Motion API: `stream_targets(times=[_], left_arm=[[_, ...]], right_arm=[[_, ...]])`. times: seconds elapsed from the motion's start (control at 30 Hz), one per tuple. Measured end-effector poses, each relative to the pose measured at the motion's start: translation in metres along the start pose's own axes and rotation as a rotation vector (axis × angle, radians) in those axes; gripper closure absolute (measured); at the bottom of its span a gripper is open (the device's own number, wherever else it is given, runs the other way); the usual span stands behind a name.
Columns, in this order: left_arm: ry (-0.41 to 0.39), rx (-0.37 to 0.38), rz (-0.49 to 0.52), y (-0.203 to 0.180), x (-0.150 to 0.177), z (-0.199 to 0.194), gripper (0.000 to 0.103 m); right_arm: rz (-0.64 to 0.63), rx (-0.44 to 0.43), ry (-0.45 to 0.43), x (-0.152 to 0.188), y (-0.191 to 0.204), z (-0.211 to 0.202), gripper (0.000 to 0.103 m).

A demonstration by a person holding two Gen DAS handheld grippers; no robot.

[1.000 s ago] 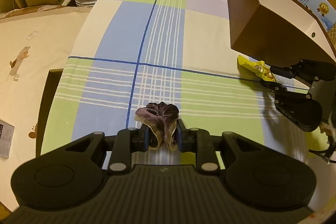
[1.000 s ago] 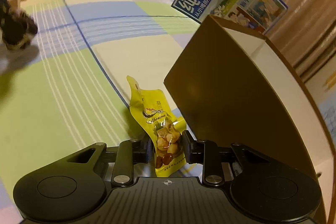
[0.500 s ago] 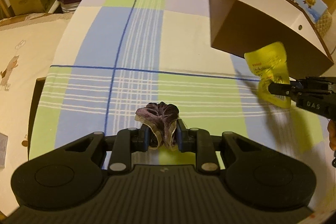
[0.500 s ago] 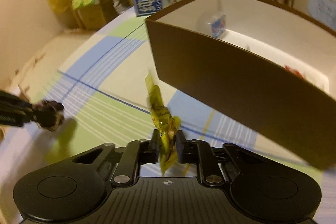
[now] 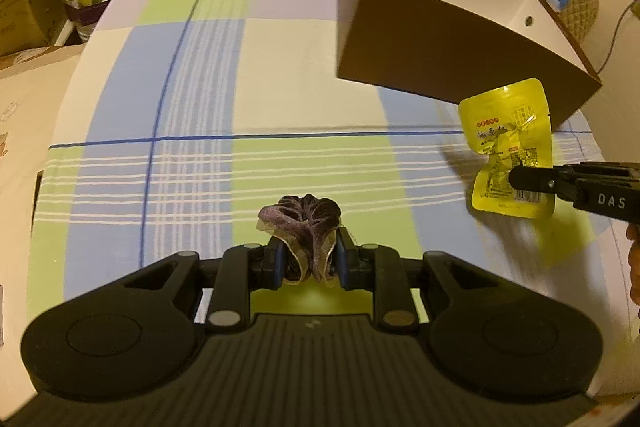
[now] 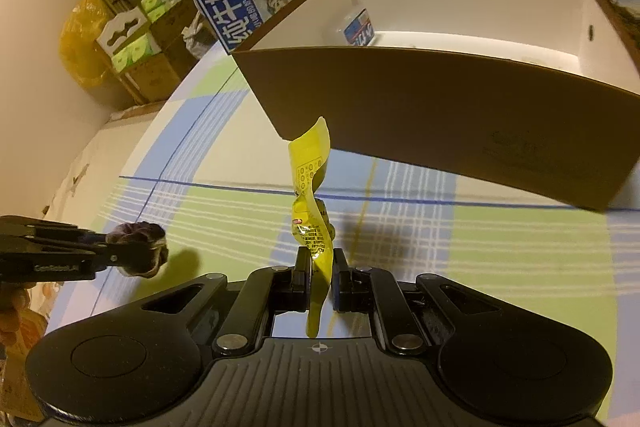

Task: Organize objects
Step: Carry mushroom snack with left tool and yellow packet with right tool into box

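Jaws: both pairs are clamped on cargo, each lifted off the cloth.
Left gripper (image 5: 310, 261): bottom centre of the left wrist view, squeezing a dark purple scrunchie (image 5: 302, 225) whose ruffles bulge above the pads.
Checked tablecloth (image 5: 208, 99): fills the middle of both views, blue, green and cream squares.
Right gripper (image 6: 321, 277): bottom centre of the right wrist view, pinching the lower part of a yellow snack packet (image 6: 312, 211), which stands on edge and curls at the top.
Brown box (image 6: 440, 115): upper right of both views, open top, white inside, a small blue-labelled item at its back wall.
Step in hand: probably carrying the packet to the box.
Doing it well: raise the packet above the near wall before moving forward; its floppy top could catch the rim. Let go only once it is over the white interior.
Scrunchie: hold it aside so the arms do not cross.
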State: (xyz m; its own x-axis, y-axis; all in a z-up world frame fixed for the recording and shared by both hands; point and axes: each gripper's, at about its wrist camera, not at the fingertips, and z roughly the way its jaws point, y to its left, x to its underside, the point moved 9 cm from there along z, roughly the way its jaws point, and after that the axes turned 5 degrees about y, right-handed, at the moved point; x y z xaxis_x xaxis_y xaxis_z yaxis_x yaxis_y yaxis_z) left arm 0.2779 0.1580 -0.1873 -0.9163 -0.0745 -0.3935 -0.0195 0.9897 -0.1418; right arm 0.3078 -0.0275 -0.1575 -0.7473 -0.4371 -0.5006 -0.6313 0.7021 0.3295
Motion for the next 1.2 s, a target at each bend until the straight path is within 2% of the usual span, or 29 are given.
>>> stream_targets(times=[0.37,0.73,0.97,1.2], left_arm=[[-0.018,0.047,0.086,-0.051,-0.015,-0.008,0.083],[-0.068,0.084,0.185,-0.104,-0.048,-0.019,0.083],[-0.109,0.095,0.211,-0.124,-0.076,-0.024,0.083],[-0.173,0.095,0.238,-0.145,-0.123,-0.027,0.083]], right_arm=[[0.066,0.014,-0.072,0.011,-0.012,-0.050,0.097],[0.127,0.015,-0.180,-0.004,-0.030,-0.101,0.097],[0.140,-0.001,-0.246,-0.030,-0.042,-0.123,0.097],[0.169,-0.011,-0.317,-0.075,-0.066,-0.136,0.097]])
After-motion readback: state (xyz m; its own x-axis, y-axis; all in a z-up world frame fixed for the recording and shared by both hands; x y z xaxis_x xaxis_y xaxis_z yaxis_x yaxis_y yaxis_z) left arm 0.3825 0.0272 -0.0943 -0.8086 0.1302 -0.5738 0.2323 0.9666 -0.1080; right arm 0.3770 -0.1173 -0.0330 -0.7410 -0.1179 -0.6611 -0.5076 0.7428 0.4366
